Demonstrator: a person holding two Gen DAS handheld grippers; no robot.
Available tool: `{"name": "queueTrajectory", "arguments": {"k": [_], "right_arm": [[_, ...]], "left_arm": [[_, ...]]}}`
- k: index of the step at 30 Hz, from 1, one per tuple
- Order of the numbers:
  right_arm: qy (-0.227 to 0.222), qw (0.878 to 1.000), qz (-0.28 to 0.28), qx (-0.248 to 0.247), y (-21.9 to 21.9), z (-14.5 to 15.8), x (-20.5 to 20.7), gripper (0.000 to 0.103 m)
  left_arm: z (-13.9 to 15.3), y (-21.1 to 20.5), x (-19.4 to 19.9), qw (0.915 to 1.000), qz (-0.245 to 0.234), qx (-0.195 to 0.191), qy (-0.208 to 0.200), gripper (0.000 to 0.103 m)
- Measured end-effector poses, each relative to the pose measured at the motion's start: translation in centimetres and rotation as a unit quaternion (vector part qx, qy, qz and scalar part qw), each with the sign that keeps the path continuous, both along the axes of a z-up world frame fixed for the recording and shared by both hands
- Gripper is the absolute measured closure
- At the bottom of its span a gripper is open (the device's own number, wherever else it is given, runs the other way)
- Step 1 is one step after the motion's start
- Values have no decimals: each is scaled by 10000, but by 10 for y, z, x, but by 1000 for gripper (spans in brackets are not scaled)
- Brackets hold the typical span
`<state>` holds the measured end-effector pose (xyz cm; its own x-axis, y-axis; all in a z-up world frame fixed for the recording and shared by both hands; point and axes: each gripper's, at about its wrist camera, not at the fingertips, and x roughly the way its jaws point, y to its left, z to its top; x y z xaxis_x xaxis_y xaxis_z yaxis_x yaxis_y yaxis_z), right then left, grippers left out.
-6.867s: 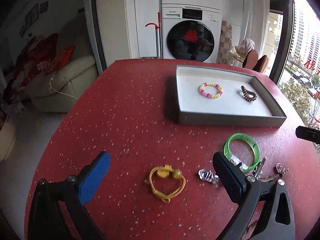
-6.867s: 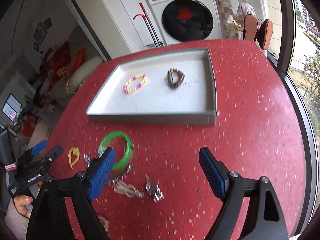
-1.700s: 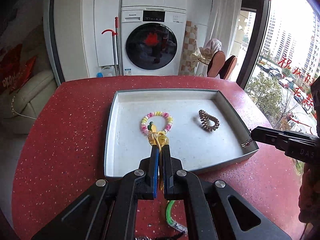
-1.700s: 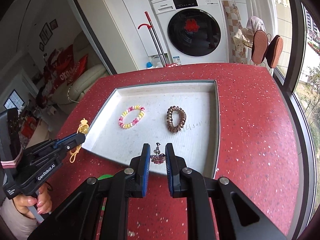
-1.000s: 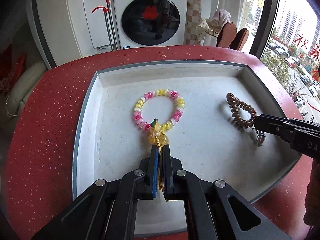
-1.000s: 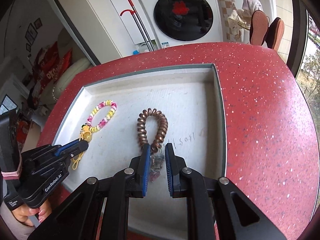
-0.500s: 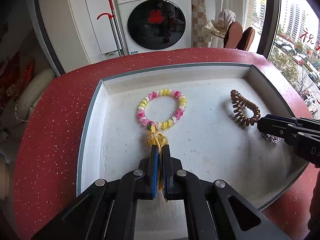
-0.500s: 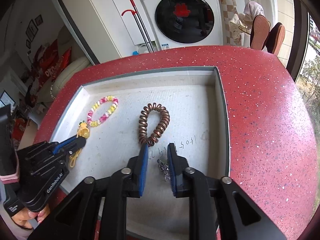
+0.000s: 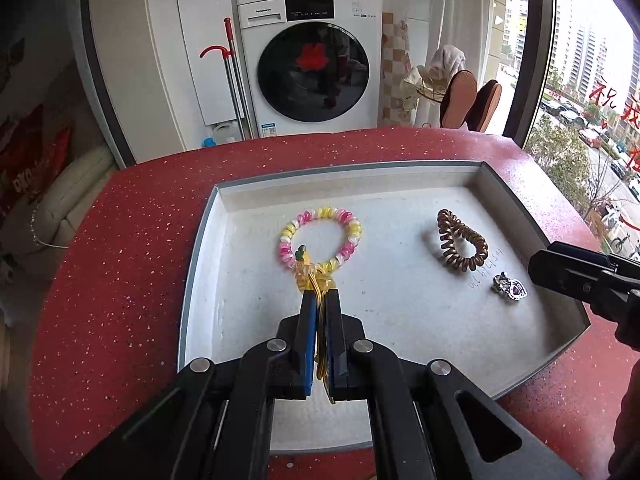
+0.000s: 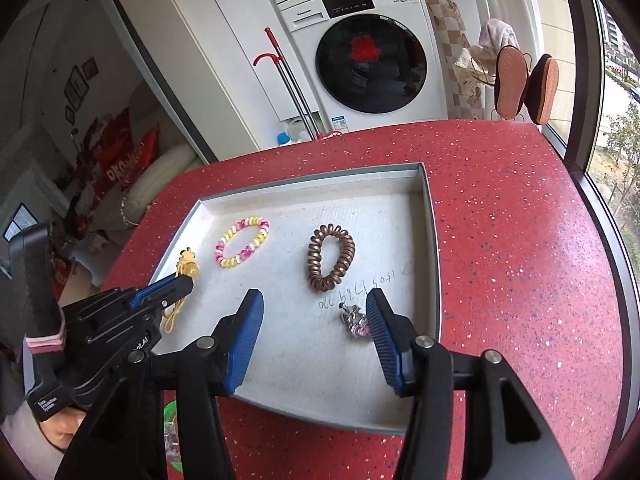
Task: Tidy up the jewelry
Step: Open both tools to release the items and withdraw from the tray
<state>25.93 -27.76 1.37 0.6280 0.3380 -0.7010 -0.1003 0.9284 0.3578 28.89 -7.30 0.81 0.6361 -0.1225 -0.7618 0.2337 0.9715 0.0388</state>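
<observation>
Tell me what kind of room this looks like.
Probably a home laundry corner or balcony in a flat: a front-loading washer with a mop beside it, a sofa to the left, and a big window facing apartment towers.

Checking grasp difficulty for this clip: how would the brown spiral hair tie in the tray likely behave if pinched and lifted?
The brown spiral hair tie lies as a squashed oval of loose coils, so it is probably springy and floppy. It looks thin and hollow, likely light. Lying flat in the tray, it seems unlikely to roll.
</observation>
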Motion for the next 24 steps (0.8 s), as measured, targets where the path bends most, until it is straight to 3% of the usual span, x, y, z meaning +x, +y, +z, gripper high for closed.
{"name": "queueTrajectory", "arguments": {"k": [12, 16, 17, 18, 21, 24], "right_arm": [[-17, 10000, -12, -68, 0, 7, -27, 45], [4, 9999, -47, -111, 0, 7, -35, 38], [14, 9999, -54, -120, 0, 7, -37, 38], [22, 9999, -53, -124, -1, 7, -39, 38], [33, 9998, -69, -158, -1, 9, -47, 32], [13, 9998, -113, -155, -2, 13, -55, 26]], "left_arm": [[18, 6, -16, 9998, -10, -132, -122, 82], [20, 7, -23, 9998, -43, -130, -157, 79], [20, 7, -25, 9998, -37, -159, -147, 66], [21, 8, -27, 9997, -5, -193, -140, 3], [27, 13, -36, 9983, 193, -186, -518, 0], [28, 13, -43, 9983, 166, -136, -533, 0]]}}
